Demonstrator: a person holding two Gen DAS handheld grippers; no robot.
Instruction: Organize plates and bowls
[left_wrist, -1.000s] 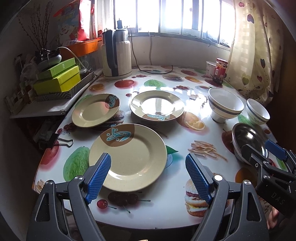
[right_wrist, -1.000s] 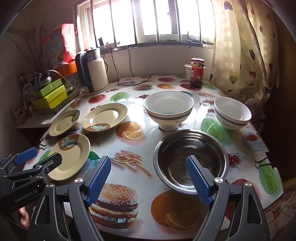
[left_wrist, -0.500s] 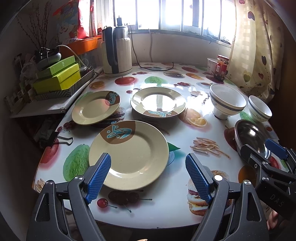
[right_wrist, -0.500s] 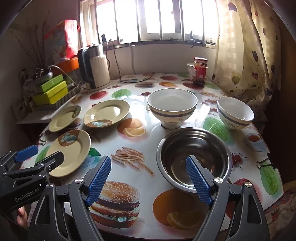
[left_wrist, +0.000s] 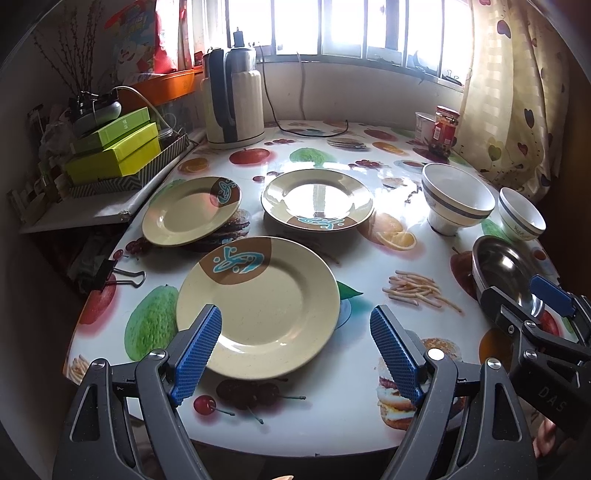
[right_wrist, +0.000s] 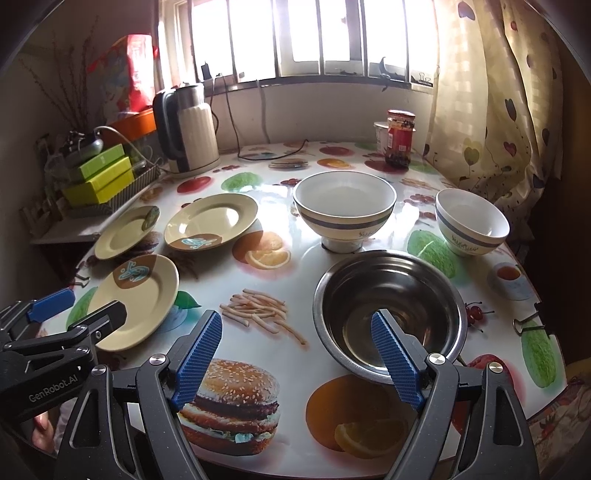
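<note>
Left wrist view, left to right: two green boxes sit stacked on a side shelf at 10 o'clock, off the bench. A binder clip lies at the bench's left edge. A small plate rests at 11 o'clock, a large plate directly ahead of the left gripper, and a third plate at 12 o'clock beyond it; the three lie apart, none stacked. An electric kettle stands at the far edge under the window. The left gripper's jaws stand wide apart and hold nothing, hovering over the near rim of the large plate. At 1 o'clock stands a large white bowl, a smaller white bowl just beside it at 2 o'clock, and a red-lidded jar behind them near the curtain. Right wrist view: the right gripper has its jaws wide apart and empty; the right-hand finger overlaps the near rim of a steel bowl at 1 o'clock, but contact cannot be confirmed. The steel bowl sits upright and separate from the white bowls behind it.
</note>
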